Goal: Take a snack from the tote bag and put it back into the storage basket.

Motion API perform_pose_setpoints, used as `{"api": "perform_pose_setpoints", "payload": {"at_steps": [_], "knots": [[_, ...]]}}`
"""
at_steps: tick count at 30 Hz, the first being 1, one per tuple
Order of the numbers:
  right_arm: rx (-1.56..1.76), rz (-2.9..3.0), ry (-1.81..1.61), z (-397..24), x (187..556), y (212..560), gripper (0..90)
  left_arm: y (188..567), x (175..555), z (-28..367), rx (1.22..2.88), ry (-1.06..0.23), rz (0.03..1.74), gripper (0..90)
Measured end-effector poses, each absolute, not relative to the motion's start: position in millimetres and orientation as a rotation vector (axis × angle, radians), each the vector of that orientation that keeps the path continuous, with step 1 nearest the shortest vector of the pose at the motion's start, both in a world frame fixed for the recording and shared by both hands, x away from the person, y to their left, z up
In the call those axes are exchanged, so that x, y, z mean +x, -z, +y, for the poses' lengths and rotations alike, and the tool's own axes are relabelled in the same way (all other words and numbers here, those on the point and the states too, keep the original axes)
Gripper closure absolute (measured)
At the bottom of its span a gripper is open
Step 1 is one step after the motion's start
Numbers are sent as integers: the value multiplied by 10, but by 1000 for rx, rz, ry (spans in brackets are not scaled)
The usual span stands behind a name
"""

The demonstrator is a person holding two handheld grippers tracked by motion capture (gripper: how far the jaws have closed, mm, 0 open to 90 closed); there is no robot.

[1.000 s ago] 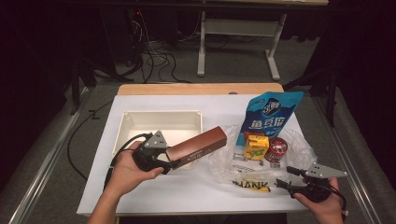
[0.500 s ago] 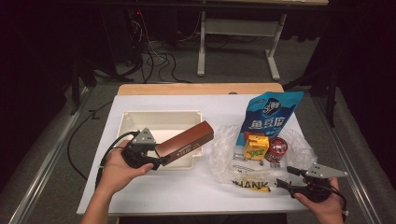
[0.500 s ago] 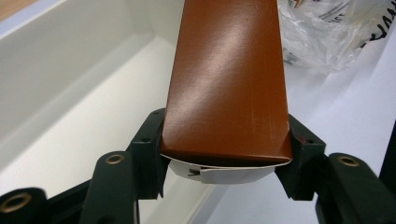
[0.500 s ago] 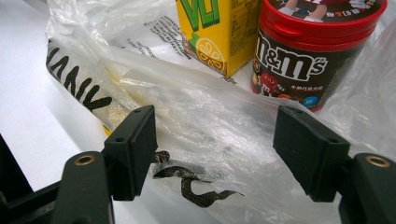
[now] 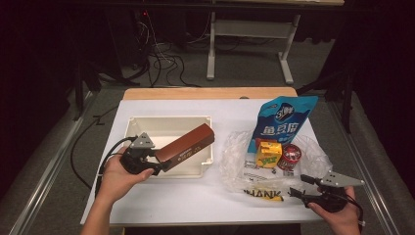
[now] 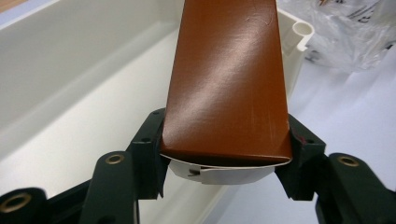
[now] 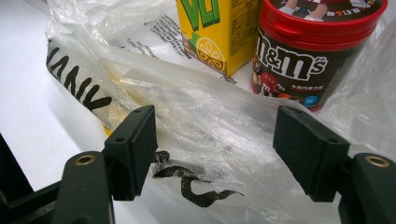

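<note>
A person's left gripper [image 5: 155, 164] clamps its 2 jaws on the near end of a long brown carton [image 5: 188, 145], holding it over the front right part of a cream plastic bin [image 5: 128, 128] on the white table [image 5: 195, 196]. The step in hand looks like placing the carton into the bin. The carton's long axis runs from the gripper up and to the right in the high view, its far end raised and reaching the bin's right wall. The next move likely calls for lowering and levelling it so its whole length fits inside before the jaws let go. The right gripper [image 5: 301, 186] rests open at the crinkled plastic bag [image 7: 196, 116], gripping nothing, near a yellow lemon tea carton [image 7: 217, 32] and a red-lidded M&M's tub [image 7: 299, 56].
</note>
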State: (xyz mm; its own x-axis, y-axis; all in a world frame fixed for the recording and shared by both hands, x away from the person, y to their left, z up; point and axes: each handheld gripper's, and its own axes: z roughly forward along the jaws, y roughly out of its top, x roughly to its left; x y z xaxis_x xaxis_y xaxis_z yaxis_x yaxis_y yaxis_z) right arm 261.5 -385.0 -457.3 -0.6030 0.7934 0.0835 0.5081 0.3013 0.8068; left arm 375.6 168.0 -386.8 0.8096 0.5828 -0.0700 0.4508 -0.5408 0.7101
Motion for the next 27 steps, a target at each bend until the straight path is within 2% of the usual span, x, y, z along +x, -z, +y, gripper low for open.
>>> {"api": "perform_pose_setpoints", "payload": {"at_steps": [8, 27], "knots": [[1170, 2241, -1206, -3853, 2617, 4572, 311, 3899, 3781, 1747, 2231, -238, 789, 439], [1169, 2240, -1205, -3852, 2617, 4572, 311, 4163, 3903, 1627, 2261, -238, 867, 439]]}}
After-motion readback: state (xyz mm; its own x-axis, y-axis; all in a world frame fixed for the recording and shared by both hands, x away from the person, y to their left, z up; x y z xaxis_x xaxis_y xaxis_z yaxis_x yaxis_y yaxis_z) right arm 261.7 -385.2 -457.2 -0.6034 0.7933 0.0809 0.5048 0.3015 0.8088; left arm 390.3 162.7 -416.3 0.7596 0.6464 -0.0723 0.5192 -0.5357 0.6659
